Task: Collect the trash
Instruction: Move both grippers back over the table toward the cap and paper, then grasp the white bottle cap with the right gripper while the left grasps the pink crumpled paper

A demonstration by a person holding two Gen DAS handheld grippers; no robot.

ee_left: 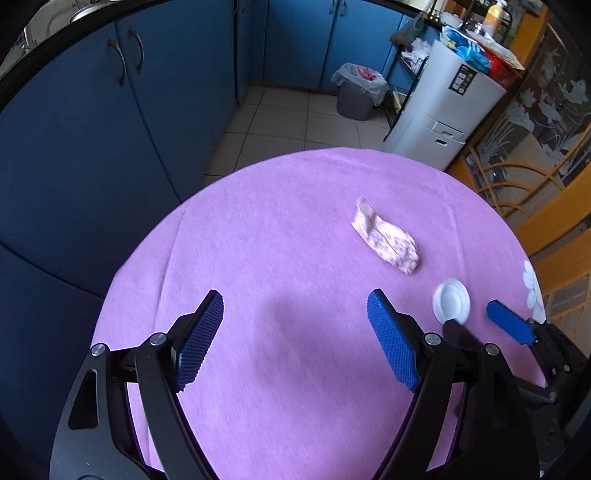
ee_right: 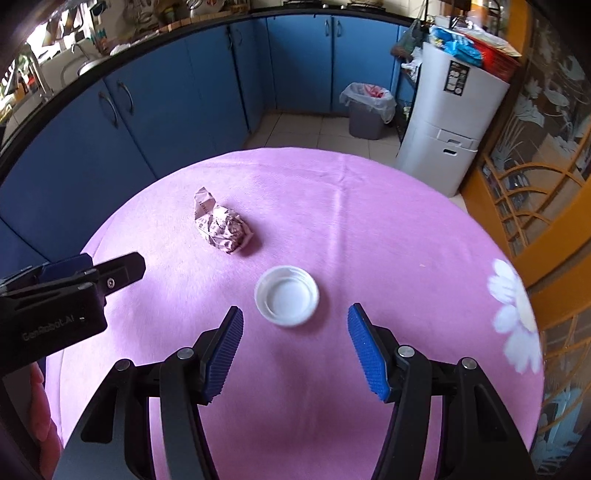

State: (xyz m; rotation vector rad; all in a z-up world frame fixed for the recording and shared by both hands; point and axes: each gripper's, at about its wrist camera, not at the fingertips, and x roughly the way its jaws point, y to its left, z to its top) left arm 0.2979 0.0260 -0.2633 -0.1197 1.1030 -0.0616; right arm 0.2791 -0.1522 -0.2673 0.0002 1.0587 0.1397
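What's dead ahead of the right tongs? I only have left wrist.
Observer: The white cap lies open side up just beyond the right tongs, roughly centred between the two fingers, which stand open and clear of it.
Operator: Any print on the wrapper? It's washed out here.
Observer: Yes, the crumpled wrapper shows dark lettering, too small to read.
Operator: Anything on the counter to the left?
Observer: A sink with a tap, and clutter along the counter.
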